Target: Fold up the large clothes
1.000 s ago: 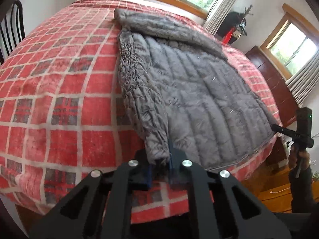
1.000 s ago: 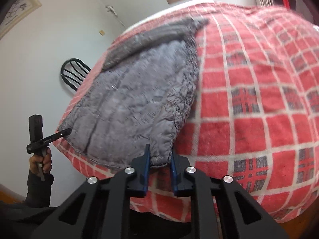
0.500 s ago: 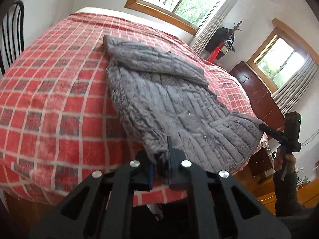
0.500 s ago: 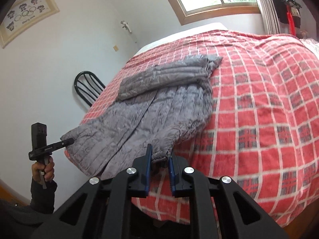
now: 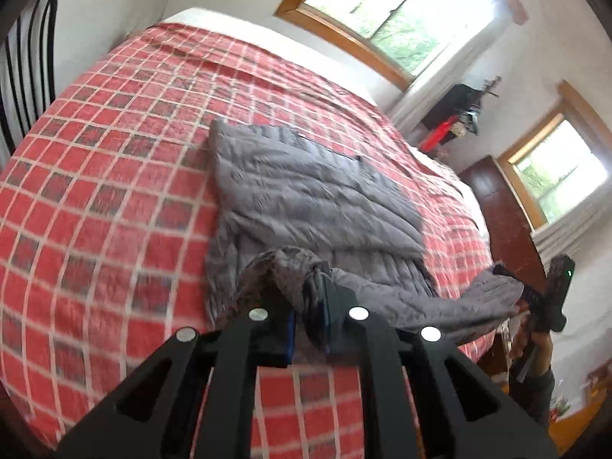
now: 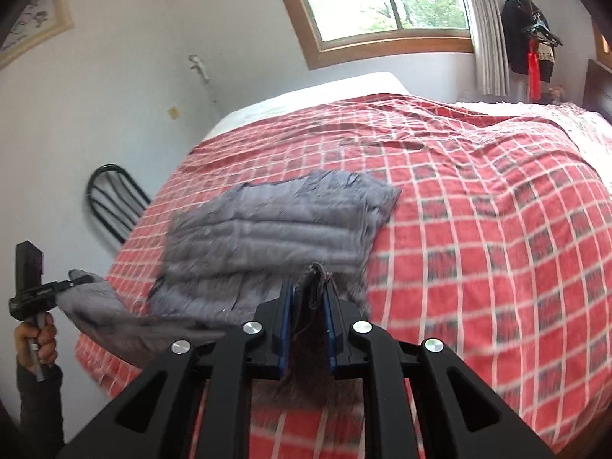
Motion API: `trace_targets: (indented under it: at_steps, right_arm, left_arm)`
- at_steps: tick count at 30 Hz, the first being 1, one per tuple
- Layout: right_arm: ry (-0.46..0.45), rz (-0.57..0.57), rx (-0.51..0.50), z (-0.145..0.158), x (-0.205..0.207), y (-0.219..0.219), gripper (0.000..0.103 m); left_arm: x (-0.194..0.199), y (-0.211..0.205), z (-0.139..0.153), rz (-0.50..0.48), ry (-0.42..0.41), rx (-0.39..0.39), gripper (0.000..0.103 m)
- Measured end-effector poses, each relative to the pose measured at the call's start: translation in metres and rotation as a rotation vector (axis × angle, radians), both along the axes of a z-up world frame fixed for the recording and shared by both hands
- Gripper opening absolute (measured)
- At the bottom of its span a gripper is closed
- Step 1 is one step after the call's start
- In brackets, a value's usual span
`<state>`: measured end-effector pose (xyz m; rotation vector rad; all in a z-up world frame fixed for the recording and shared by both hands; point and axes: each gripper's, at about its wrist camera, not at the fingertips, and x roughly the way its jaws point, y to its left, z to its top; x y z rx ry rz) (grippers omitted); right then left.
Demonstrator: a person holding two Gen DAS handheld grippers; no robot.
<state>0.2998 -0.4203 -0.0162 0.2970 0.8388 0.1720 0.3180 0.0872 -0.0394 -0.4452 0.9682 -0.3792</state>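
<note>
Folding the hem end of the coat, both corners lifted.

The red plaid bed [image 5: 95, 199] spreads ahead of my claws; the gray quilted coat [image 5: 306, 199] lies on it just beyond. My left claw [image 5: 310, 306] and right claw [image 6: 310, 298] each clench 1 hem corner; next I'd carry both forward over the folded part.

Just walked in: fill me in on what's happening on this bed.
A person is folding a grey quilted jacket on the red plaid bedspread. The left gripper and the right gripper are each clamped on a bottom corner of it, and that near edge is lifted off the bed. The jacket's far part lies flat, with a layer already folded across it. The fold is not yet laid down.
</note>
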Motion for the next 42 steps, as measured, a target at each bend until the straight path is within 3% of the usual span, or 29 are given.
trace_targets:
  at_steps: [6,13,16,17,18,20,23,24,26,30,32,34,40,41,42]
  right_arm:
    - [0.087,-0.028,-0.025,-0.033,0.073,-0.003,0.014]
    - [0.204,-0.019,0.000,-0.082,0.151,-0.016,0.017]
    - [0.263,-0.007,0.053,-0.105,0.175,-0.024,0.041]
    - [0.275,-0.012,0.064,-0.109,0.179,-0.028,0.058]
    - [0.282,-0.014,0.077,-0.111,0.179,-0.031,0.067]
    - [0.269,0.002,0.135,-0.106,0.177,-0.040,0.067]
    - [0.221,0.040,0.142,-0.087,0.169,-0.042,0.067]
    - [0.202,0.053,0.125,-0.078,0.166,-0.040,0.067]
    - [0.162,0.068,0.085,-0.062,0.158,-0.035,0.067]
    - [0.124,0.094,0.052,-0.048,0.149,-0.030,0.068]
    - [0.132,0.096,0.053,-0.055,0.146,-0.032,0.069]
    - [0.152,0.086,0.070,-0.071,0.146,-0.038,0.069]
    - [0.220,0.101,0.124,-0.114,0.154,-0.040,0.069]
    - [0.220,0.103,0.111,-0.116,0.154,-0.037,0.065]
    - [0.214,0.107,0.102,-0.116,0.153,-0.036,0.050]
  left_arm:
    - [0.077,-0.014,-0.017,0.007,0.086,0.052,0.009]
    - [0.153,-0.017,-0.066,-0.010,0.194,0.070,0.013]
    - [0.171,-0.012,-0.083,-0.032,0.240,0.009,0.014]
    - [0.174,-0.009,-0.085,-0.039,0.253,-0.020,0.017]
    - [0.174,-0.005,-0.084,-0.047,0.258,-0.050,0.021]
    - [0.169,0.001,-0.074,-0.082,0.238,-0.082,0.030]
    - [0.159,0.007,-0.049,-0.102,0.171,-0.067,0.064]
    - [0.156,0.009,-0.039,-0.101,0.145,-0.068,0.082]
    - [0.148,0.012,-0.018,-0.048,0.047,0.022,0.089]
    - [0.135,0.005,-0.001,-0.062,-0.050,0.128,0.090]
    - [0.128,-0.007,-0.011,-0.077,-0.072,0.242,0.090]
    - [0.127,-0.012,-0.029,-0.089,-0.053,0.297,0.090]
    - [0.136,-0.020,-0.086,-0.116,0.019,0.316,0.088]
    - [0.136,-0.020,-0.087,-0.112,0.012,0.306,0.077]
    - [0.136,-0.020,-0.088,-0.114,0.009,0.289,0.047]
